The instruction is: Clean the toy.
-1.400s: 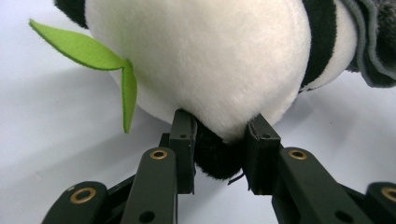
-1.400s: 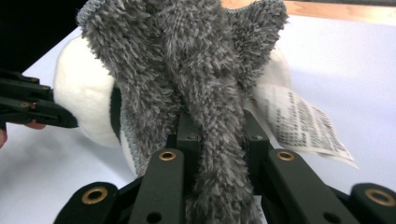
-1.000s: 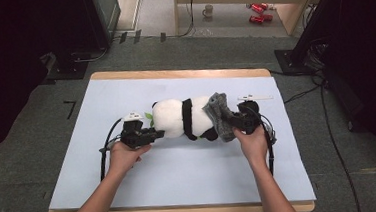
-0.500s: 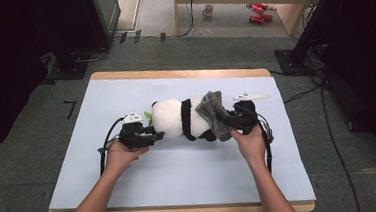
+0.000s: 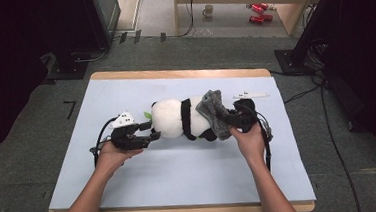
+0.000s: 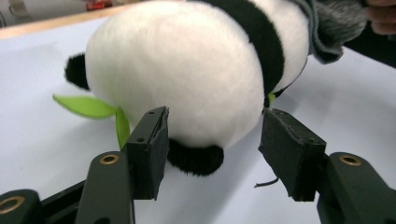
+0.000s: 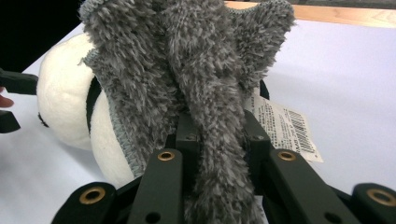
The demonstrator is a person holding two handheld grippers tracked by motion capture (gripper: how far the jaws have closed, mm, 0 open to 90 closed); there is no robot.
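Beyond the far edge of the table (image 5: 124, 85), a mug (image 5: 209, 10) stands on the floor; two red cans (image 5: 256, 13) lie to its right.

The white tag (image 7: 286, 128) on the panda carries a barcode; its print is illegible.

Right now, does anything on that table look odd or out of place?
Yes: the panda lies on its side with a grey cloth bunched over one end, pinched by the right gripper.
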